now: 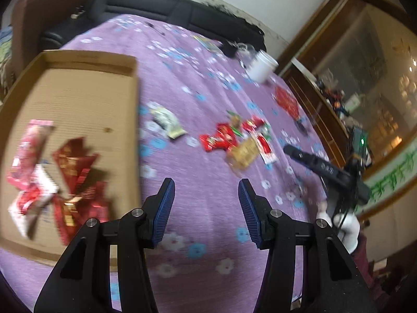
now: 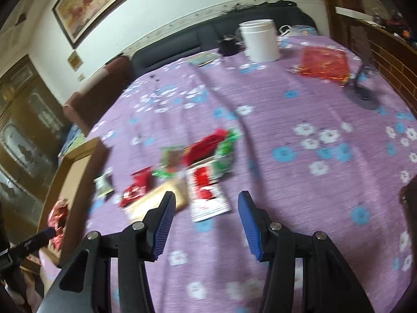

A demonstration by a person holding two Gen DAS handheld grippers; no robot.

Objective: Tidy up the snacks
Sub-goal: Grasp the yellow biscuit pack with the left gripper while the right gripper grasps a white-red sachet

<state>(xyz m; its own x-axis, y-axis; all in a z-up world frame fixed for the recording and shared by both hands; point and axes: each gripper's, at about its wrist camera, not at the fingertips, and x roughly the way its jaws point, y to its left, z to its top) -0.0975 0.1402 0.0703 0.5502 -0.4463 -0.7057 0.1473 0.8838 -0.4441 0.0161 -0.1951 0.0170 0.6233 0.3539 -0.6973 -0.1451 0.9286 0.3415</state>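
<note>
A shallow cardboard tray lies at the left of the purple flowered tablecloth and holds several red and pink snack packets. A loose pile of red, green and gold snack packets lies mid-table, with a pale packet beside the tray. My left gripper is open and empty above the cloth, just right of the tray. My right gripper is open and empty just in front of the pile; a red-and-white packet lies between its fingers. The tray's edge shows at left.
A white jar stands at the far side of the table, a dark cup beside it. A red bag and a small dark stand lie far right. A black sofa runs behind the table.
</note>
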